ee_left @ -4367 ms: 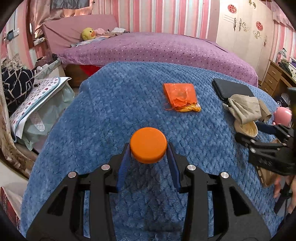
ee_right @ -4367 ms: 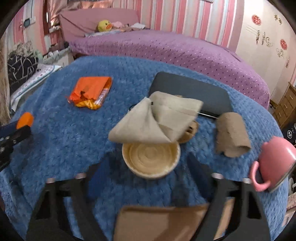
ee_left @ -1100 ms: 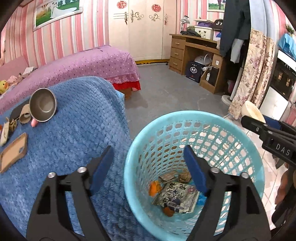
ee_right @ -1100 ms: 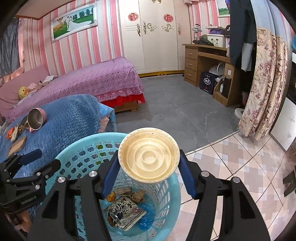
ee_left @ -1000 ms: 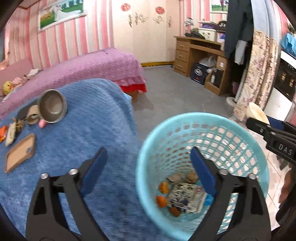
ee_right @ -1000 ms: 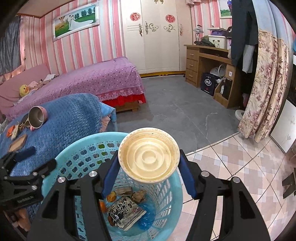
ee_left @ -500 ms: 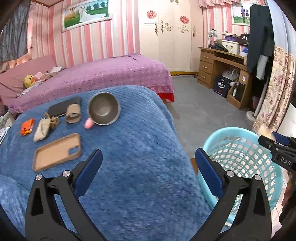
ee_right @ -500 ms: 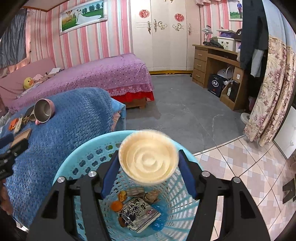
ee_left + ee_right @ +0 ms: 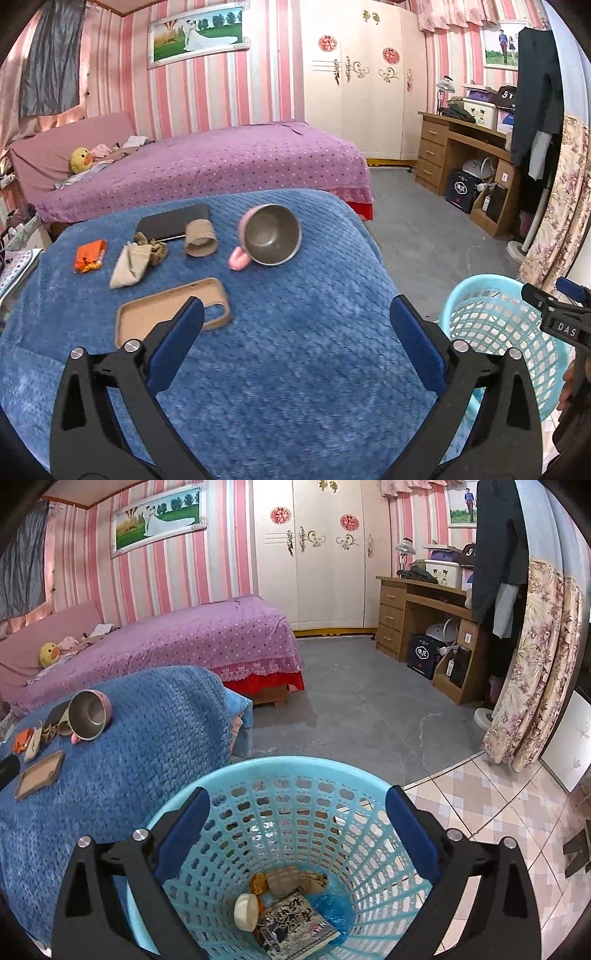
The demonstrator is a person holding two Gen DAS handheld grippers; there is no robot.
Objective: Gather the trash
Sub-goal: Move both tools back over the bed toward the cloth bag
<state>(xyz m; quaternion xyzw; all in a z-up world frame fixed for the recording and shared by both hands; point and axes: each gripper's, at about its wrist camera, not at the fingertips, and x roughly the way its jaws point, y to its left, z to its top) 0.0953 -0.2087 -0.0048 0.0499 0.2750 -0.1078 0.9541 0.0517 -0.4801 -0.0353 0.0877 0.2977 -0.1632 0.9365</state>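
Note:
My right gripper [image 9: 295, 812] is open and empty above the light blue trash basket [image 9: 391, 853]. In the basket lie a cream cup [image 9: 245, 911], an orange cap [image 9: 258, 883], a printed wrapper [image 9: 291, 921] and other scraps. My left gripper [image 9: 295, 325] is open and empty over the blue blanket [image 9: 295, 369]. On the blanket lie an orange wrapper [image 9: 89, 254], a beige crumpled cloth [image 9: 129, 264] and a brown paper roll [image 9: 200, 237]. The basket [image 9: 495, 325] shows at the right in the left wrist view, with the right gripper's tip [image 9: 565, 314] over it.
A pink mug [image 9: 269, 236], a tan phone case [image 9: 170, 314] and a dark tablet [image 9: 173, 221] lie on the blanket. A purple bed [image 9: 207, 162] stands behind. A wooden desk [image 9: 424, 609], a floral curtain [image 9: 535, 664] and grey floor are to the right.
My right gripper opened and the cream cup dropped into the basket. My left gripper, open after dropping the orange cap, swung from the basket back over the blanket.

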